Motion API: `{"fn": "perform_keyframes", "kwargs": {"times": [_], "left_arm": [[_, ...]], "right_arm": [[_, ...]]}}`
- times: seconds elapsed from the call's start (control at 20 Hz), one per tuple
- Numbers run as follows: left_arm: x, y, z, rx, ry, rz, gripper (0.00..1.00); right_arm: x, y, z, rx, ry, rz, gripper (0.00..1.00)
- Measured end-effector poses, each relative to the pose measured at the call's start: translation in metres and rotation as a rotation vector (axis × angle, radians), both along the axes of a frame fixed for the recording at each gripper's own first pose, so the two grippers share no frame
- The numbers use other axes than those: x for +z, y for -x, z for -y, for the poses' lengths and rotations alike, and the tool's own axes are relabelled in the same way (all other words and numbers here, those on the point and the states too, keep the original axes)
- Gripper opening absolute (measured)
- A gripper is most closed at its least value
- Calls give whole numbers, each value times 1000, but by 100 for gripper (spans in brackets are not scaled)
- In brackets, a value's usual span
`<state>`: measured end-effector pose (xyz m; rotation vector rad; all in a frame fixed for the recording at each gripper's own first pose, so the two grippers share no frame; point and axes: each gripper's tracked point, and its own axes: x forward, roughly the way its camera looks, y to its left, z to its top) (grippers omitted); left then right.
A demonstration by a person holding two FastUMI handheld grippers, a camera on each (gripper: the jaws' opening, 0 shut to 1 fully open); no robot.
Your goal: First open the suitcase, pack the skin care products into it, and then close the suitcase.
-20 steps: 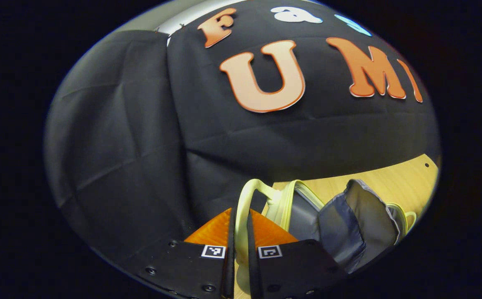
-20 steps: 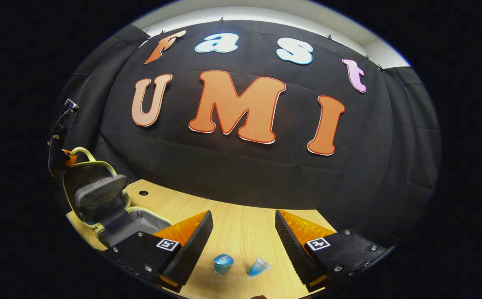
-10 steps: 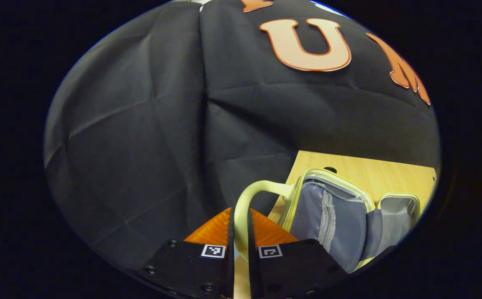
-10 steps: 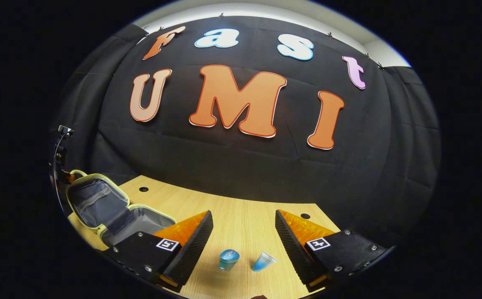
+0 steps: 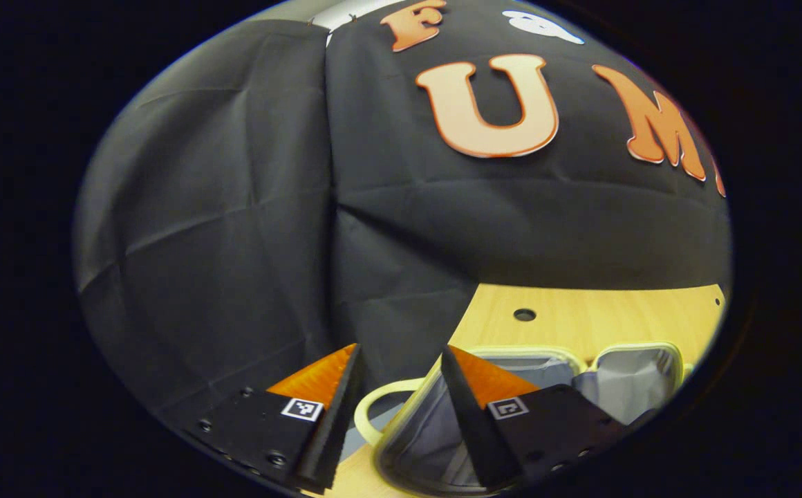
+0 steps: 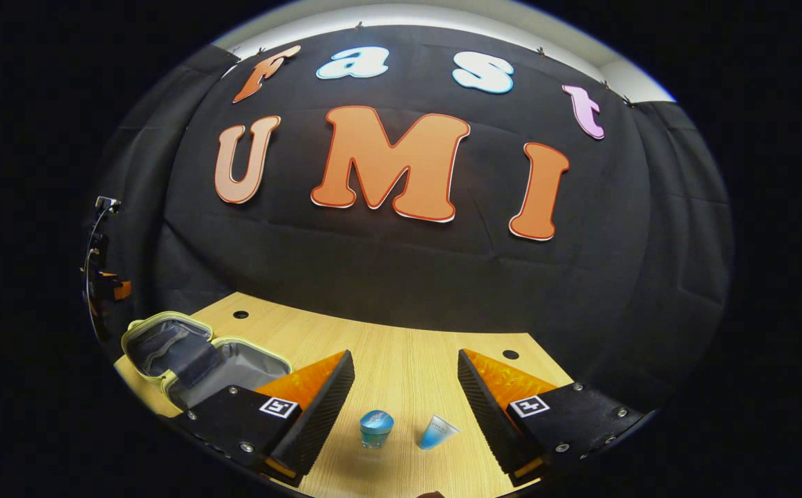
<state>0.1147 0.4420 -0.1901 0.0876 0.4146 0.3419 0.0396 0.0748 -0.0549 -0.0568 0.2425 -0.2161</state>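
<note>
In the left gripper view the left gripper (image 5: 395, 394) has its jaws spread with nothing pinched, the handle (image 5: 373, 408) of the open suitcase (image 5: 601, 377) lying between and below them at lower centre, the case spread flat on the table (image 5: 581, 318). In the right gripper view the right gripper (image 6: 404, 394) also has its jaws spread and empty. A jar (image 6: 376, 427) and a tube (image 6: 437, 432) sit side by side on the table between them, the suitcase lying open at lower left.
</note>
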Motion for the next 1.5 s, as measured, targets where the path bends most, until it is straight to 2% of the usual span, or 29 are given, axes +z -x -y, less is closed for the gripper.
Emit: {"fn": "perform_keyframes", "kwargs": {"times": [0.05,0.1,0.25,0.4,0.65,0.8,1.05,1.2,1.5], "left_arm": [[12,-3,17,-28,-15,31,76],[26,-3,34,-55,-34,60,81],[48,3,88,-133,-56,110,82],[59,11,149,-189,26,159,83],[48,19,244,-291,85,137,87],[45,29,295,-366,90,118,97],[27,63,390,-540,96,86,97],[6,89,444,-643,135,52,97],[-38,119,526,-782,180,20,97]], "right_arm": [[-1,0,3,8,-3,-1,95],[-2,1,6,13,-2,0,95],[-5,3,19,21,-7,5,95],[-14,8,30,39,-21,-5,96],[-37,21,46,60,-33,-45,95],[-48,29,53,78,-17,-65,95],[-76,40,63,93,-45,-117,96],[-93,43,66,105,-47,-150,96],[-113,42,74,105,-43,-150,96]]}}
